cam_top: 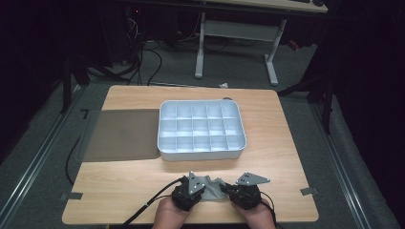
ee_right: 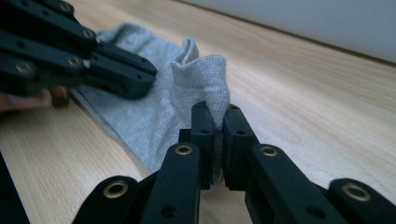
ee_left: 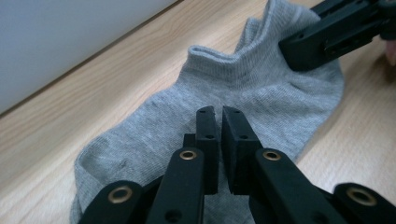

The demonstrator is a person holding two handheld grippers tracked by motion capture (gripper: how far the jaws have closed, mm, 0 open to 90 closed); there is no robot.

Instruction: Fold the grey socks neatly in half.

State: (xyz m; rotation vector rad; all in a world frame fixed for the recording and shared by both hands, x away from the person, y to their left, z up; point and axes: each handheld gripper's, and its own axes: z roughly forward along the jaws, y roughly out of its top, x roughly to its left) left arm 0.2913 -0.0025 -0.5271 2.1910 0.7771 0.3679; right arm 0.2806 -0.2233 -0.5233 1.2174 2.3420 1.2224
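the grey sock (ee_left: 243,88) is light and limp — right gripper (ee_right: 217,112) pinches its cuff fold, left gripper (ee_left: 218,112) nips mid-foot fabric — best grips.

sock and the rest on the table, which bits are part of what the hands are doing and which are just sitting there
In use:
- grey sock, lying on the table
- left gripper, shut on the sock's middle
- right gripper, shut on a raised fold of the sock

Lying about:
- white compartment tray
- dark mat beside the tray
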